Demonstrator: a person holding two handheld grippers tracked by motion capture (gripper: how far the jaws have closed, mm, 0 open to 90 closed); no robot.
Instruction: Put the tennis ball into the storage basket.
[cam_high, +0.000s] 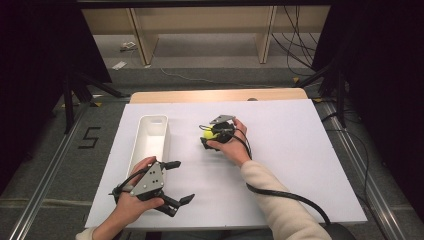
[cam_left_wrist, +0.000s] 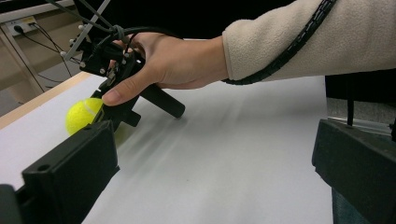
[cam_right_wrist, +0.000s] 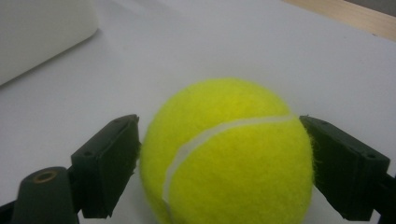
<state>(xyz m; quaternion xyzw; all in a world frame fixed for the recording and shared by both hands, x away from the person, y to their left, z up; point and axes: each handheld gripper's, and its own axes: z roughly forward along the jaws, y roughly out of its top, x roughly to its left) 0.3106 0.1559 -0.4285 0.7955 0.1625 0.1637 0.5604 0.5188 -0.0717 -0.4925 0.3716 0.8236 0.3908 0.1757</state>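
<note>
Gripping tennis ball (cam_right_wrist: 226, 154) — right hand-held gripper (cam_right_wrist: 224, 163) (jaws touching).

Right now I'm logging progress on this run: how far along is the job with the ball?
Early. Done: the right gripper has its fingers on either side of the tennis ball, pressing or nearly so. In hand: the grasp itself, with the ball apparently on the white mat. Left: lifting it and, probably, moving it to the white bin. The left gripper waits open near the front edge.
</note>
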